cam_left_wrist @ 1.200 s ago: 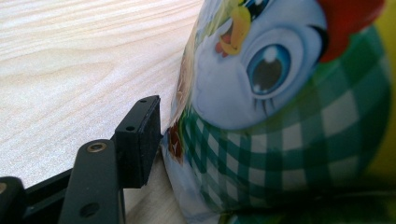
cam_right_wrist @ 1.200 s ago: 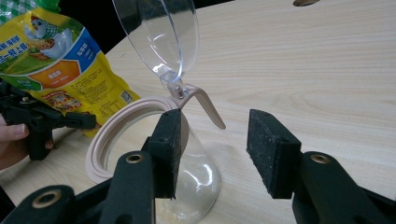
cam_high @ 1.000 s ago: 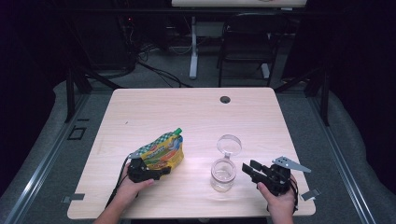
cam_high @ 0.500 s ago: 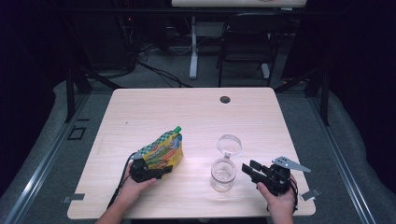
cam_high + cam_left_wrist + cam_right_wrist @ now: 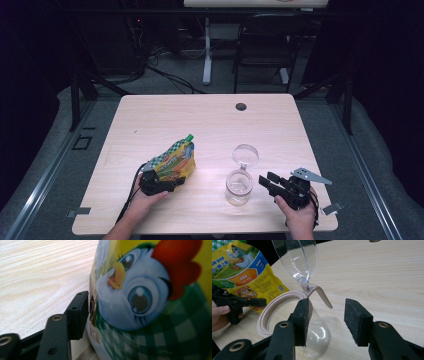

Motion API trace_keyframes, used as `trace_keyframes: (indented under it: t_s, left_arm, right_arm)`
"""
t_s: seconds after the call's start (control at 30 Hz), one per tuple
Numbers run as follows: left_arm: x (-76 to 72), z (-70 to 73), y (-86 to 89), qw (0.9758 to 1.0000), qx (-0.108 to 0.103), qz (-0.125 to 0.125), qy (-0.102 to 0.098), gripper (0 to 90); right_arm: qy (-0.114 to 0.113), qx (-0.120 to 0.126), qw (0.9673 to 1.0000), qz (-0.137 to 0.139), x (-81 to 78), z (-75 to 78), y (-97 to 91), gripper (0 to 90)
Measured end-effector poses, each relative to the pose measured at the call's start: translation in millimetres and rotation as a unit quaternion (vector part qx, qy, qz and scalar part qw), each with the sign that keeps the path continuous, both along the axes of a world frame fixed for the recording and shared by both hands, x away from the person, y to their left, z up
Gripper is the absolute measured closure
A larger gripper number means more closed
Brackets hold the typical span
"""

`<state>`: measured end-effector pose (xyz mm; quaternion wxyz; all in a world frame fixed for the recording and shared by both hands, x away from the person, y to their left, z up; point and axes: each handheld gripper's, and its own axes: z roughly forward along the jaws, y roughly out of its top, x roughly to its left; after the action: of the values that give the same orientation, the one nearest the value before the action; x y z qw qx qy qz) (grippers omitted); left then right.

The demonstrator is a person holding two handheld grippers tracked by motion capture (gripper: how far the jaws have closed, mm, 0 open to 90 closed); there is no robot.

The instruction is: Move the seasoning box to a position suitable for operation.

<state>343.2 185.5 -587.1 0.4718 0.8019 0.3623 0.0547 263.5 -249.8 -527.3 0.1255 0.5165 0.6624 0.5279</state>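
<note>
- The right tool [image 5: 266, 182] sits near the front edge of the bench [image 5: 210, 120], just right of the jar [image 5: 238, 187]. Its jaws are open with nothing between them.
- The left tool [image 5: 172, 183] is left of the jar. Its jaws have just been opening, and the bag [image 5: 176, 161] is between them. One jaw sits right at the bag's side; I cannot tell if it presses.
- The jar's clear lid [image 5: 246, 155] is flipped up behind the jar.

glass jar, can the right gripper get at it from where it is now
Probably yes: the right gripper sits open beside the glass jar, bare table between them. The jar's open lid tips away behind.
</note>
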Motion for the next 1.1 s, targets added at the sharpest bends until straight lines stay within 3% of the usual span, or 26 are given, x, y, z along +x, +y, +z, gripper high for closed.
trace_keyframes:
  t_s: [0.33, 0.4, 0.83, 1.1]
  left_arm:
    - [-1.2, 0.7, -0.4, 0.9998, 0.006, -0.003, -0.016, 47.9]
    - [-1.3, 1.5, 0.1, 0.9996, 0.015, -0.006, -0.025, 49.0]
    - [-3.1, 1.9, -0.1, 0.9997, 0.011, -0.001, -0.024, 51.9]
    - [-4.8, 4.8, 0.1, 0.9992, 0.026, -0.001, -0.032, 52.2]
  right_arm:
    - [0.003, -0.005, 1.0000, 0.001, 0.3, -0.2, 0.0, 55.3]
    - [0.002, -0.003, 1.0000, 0.002, 0.2, -0.2, 0.3, 55.3]
    - [-0.001, -0.005, 1.0000, 0.001, 0.2, -0.1, 0.1, 55.6]
    - [-0.013, -0.011, 0.9999, 0.000, -1.3, 1.5, 0.5, 56.9]
